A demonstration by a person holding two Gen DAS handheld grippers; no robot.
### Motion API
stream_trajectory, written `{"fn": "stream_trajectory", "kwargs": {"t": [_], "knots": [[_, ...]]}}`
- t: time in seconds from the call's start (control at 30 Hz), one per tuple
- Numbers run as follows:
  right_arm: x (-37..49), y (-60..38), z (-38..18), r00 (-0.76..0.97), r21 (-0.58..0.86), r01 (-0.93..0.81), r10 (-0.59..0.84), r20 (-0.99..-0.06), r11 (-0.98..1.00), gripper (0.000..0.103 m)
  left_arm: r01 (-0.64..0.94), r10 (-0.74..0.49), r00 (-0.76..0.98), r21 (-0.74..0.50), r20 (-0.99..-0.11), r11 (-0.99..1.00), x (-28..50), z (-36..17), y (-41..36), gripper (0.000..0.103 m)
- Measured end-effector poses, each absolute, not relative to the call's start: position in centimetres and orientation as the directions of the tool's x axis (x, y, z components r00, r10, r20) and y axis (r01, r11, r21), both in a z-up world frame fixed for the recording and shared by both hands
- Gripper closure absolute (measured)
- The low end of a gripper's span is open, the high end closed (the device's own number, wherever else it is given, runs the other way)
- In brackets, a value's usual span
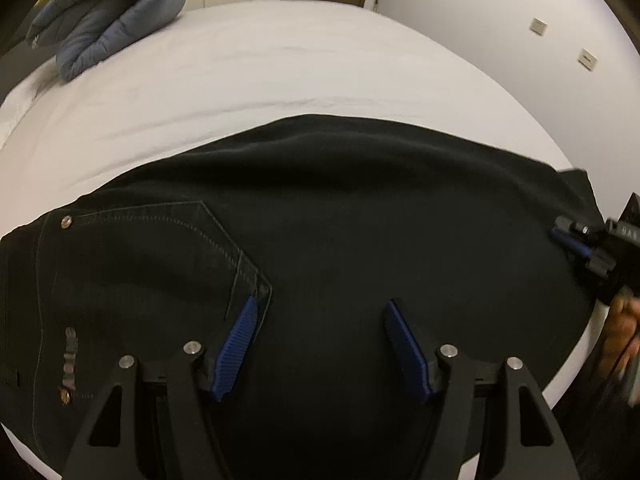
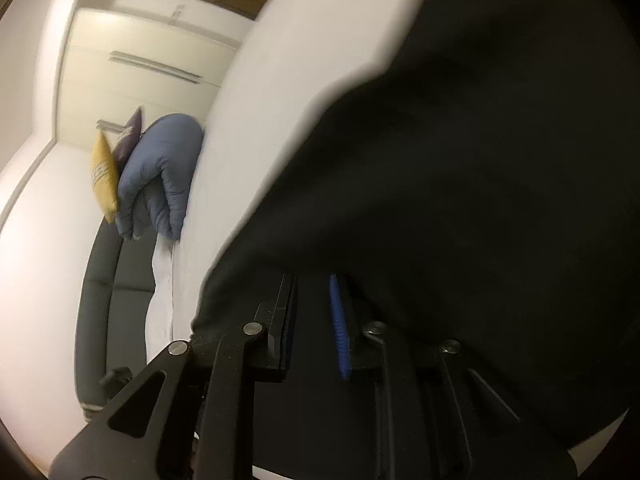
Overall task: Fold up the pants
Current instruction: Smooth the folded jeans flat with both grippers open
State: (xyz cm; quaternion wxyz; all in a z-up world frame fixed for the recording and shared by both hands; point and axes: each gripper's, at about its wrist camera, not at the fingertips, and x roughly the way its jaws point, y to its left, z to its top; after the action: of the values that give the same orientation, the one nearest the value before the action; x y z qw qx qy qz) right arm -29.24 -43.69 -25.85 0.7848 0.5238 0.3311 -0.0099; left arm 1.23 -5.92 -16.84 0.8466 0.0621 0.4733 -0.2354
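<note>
The black pants (image 1: 320, 216) lie flat across the near edge of the bed (image 1: 280, 64), with the waist and stitched back pocket (image 1: 160, 248) toward the bed's left side and the leg ends running off to its right. The left tool (image 1: 320, 312) hangs over the middle of the garment, pointing steeply down, its blue pads standing wide with only flat cloth under the gap and nothing pinched; the left pad sits just beside the lower corner of the pocket. The right tool (image 1: 568, 236) is at the leg-end side near the bed's right edge, with a hand (image 1: 624, 328) behind it; in its own view the right tool (image 2: 316, 320) has its pads nearly together, and dark cloth appears to sit between them, so it is judged to be gripping the hem end, though blur and the dark fabric leave this uncertain. The step seems to be bringing the leg end over toward the waist. To do it well, the right tool should keep its pinch on both layers and lift just enough to clear the cloth, while the left tool pins or grips the fold line so the pants do not drag across the sheet. The folded blue duvet (image 1: 108, 16) at the bed's far left corner is well apart and no obstacle.
</note>
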Motion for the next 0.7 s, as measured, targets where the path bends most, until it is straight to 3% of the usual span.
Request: {"fn": "stream_trajectory", "kwargs": {"t": [0.17,0.27,0.47,0.57,0.63,0.7], "knots": [[-37.2,-49.8,-25.7,0.764,0.726,0.515,0.14,-0.63,0.457,0.099,0.485,-0.345,0.407,-0.12,-0.846,0.866,-1.6,-17.1,-4.4,0.035],[-39.8,-51.8,-22.2,0.682,0.567,0.592,0.019,-0.731,0.573,0.09,0.479,-0.367,0.383,-0.158,-0.848,0.864,-2.5,-17.2,-3.4,0.035],[-34.5,-42.3,-17.7,0.585,0.235,0.256,0.043,-0.81,0.938,0.09,0.474,-0.347,0.375,-0.144,-0.859,0.869,-2.4,-17.1,-3.9,0.035],[-31.9,-38.4,-20.2,0.453,0.18,0.128,0.104,-0.885,0.975,0.089,0.476,-0.353,0.367,-0.153,-0.86,0.866,-2.7,-17.0,-3.7,0.035],[-32.2,-37.0,-23.1,0.321,0.132,0.131,0.084,-0.943,0.983,0.089,0.473,-0.354,0.374,-0.152,-0.857,0.868,-2.9,-16.2,-3.4,0.036],[-35.2,-36.1,-23.3,0.349,0.062,0.088,0.027,-0.937,0.994,0.09,0.463,-0.389,0.395,-0.186,-0.832,0.867,-3.0,-14.8,-2.3,0.038]]}}
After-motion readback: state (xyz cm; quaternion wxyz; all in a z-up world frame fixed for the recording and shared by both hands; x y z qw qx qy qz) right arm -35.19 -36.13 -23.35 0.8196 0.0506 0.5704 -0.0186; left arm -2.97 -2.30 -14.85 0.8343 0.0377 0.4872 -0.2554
